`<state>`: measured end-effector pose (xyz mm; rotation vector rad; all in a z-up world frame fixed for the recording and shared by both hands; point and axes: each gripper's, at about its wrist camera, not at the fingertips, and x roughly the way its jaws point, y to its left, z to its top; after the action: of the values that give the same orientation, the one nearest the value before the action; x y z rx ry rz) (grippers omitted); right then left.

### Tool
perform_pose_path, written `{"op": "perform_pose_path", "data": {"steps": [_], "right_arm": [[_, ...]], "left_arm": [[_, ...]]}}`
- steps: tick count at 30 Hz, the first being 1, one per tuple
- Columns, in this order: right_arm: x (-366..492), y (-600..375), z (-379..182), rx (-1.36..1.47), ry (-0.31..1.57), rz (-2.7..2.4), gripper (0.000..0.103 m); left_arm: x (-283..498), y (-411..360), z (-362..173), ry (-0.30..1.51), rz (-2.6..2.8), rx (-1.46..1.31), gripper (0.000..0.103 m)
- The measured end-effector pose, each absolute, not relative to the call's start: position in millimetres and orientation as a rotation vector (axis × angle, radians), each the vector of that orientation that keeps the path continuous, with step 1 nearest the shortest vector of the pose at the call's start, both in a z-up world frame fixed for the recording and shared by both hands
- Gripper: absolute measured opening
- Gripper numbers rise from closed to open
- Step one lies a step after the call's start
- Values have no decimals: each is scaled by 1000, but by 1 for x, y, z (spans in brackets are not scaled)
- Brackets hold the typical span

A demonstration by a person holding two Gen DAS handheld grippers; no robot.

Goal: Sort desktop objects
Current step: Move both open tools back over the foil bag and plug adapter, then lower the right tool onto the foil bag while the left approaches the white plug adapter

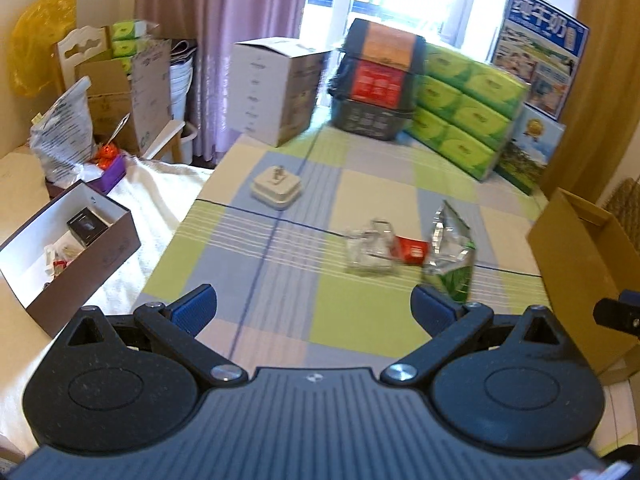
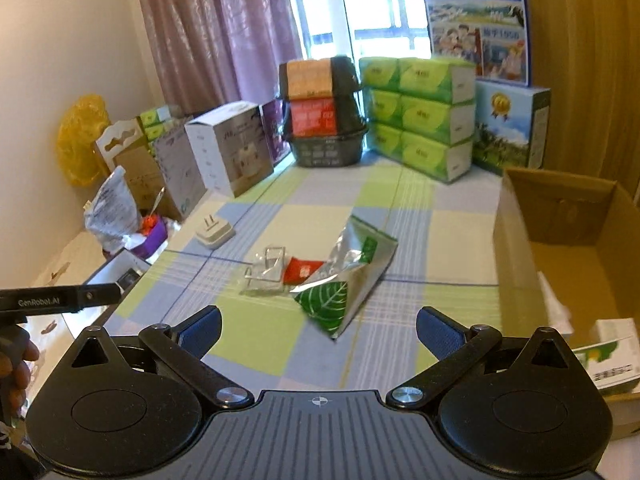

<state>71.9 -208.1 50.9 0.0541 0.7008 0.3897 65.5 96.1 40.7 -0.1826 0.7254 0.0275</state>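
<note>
Checked cloth (image 2: 256, 344) in green, blue and cream squares covers the table. Mid-table: silver-green foil pouch (image 2: 344, 280), small red packet (image 2: 302, 271) touching it, clear plastic piece (image 2: 266, 274) beside that; white plug adapter (image 2: 214, 233) well apart toward the left edge. Left gripper (image 1: 314, 312) and right gripper (image 2: 318, 330) both spread wide, holding nothing, above the near edge. Open cardboard box (image 2: 520, 248) at right. Tissue packs (image 2: 420, 120), stacked baskets (image 2: 324, 120), pink curtain (image 2: 216, 32), bright window behind

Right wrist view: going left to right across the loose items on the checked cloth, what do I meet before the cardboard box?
White plug adapter → clear plastic packet → small red packet → silver-and-green foil bag → open cardboard box.
</note>
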Motion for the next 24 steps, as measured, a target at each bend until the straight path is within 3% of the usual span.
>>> {"op": "perform_pose_path", "data": {"steps": [24], "right_arm": [[196, -162, -48, 160, 846, 281, 101]], "left_arm": [[193, 136, -35, 798, -5, -53, 101]]}}
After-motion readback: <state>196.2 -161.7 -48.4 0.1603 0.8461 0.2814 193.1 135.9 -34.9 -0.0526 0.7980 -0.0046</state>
